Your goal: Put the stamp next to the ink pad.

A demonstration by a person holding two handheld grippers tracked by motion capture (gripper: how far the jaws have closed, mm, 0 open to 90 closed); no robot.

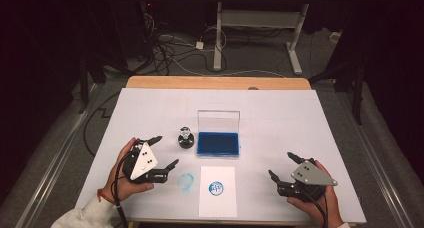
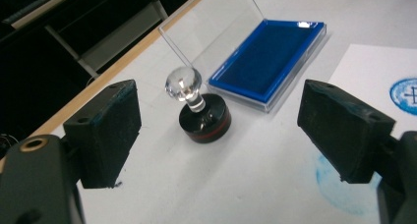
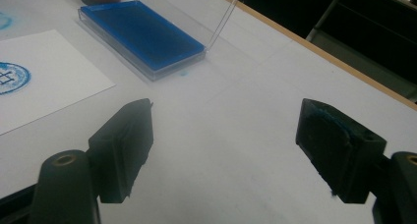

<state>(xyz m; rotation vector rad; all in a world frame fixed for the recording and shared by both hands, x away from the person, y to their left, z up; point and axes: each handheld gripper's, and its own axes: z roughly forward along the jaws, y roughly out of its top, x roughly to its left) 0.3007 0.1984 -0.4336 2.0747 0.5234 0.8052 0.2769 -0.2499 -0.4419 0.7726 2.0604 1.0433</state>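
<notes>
The stamp stands upright on the worktop just left of the open blue ink pad, the sheet already printed; both the left gripper and right gripper gape released, so the next move looks like closing the left on its knob.
</notes>
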